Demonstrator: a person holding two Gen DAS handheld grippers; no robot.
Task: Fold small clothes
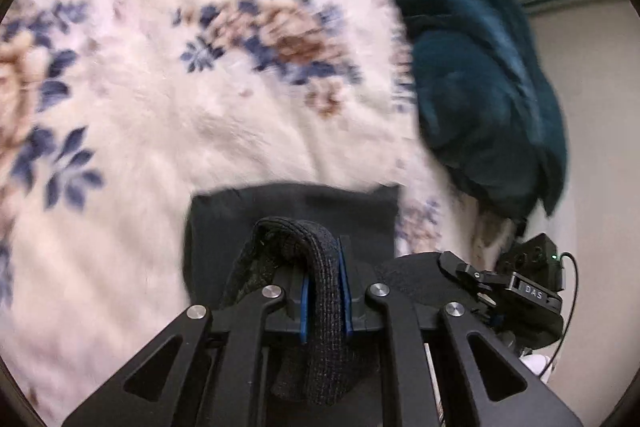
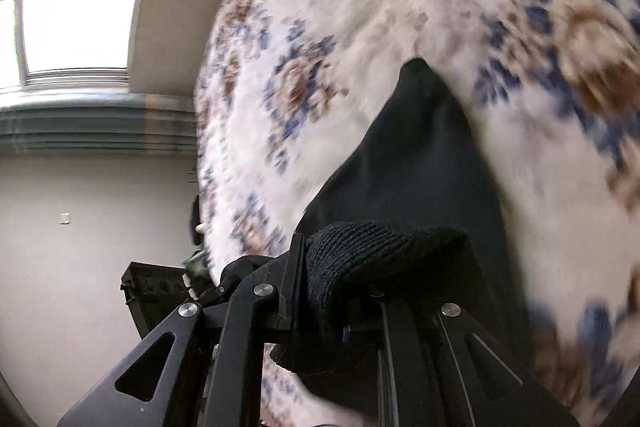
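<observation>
Surface: white fleece blanket (image 1: 168, 131) with blue and brown flowers fills most of both views; both pictures are blurred.

Background: pale wall (image 2: 80, 195) and bright window (image 2: 76, 23) at the left of the right wrist view.

Bystander cloth: teal plush fabric (image 1: 484, 87) is heaped at the blanket's right edge in the left wrist view, well apart from our work.

Garment: we carry 1 small dark garment (image 1: 292, 219), smooth dark cloth with a black ribbed knit band (image 1: 320, 267); it hangs off the jaws over the blanket. Whether its far end touches the blanket we cannot tell.

Left gripper: left gripper (image 1: 323, 291) is clenched on the ribbed band, the 2 blue pads (image 1: 304, 307) pressing it from either side.

Right gripper: right gripper (image 2: 332, 291) is also clamped on ribbed knit (only 1 finger shows clearly, the knit bulging over the other).

Step, as we judge it: carrying the garment by its band toward a place to lay it flat.

Risk 1: thick knit bunched in narrow jaws could creep out, dropping 1 corner.

Risk 2: uneven pull between our 2 hands would twist the cloth, and it would land creased.

Risk 3: loose fleece may drag and ruck beneath the garment, spoiling a flat lay.

Risk 4: drifting toward the teal heap could snag the trailing end.
</observation>
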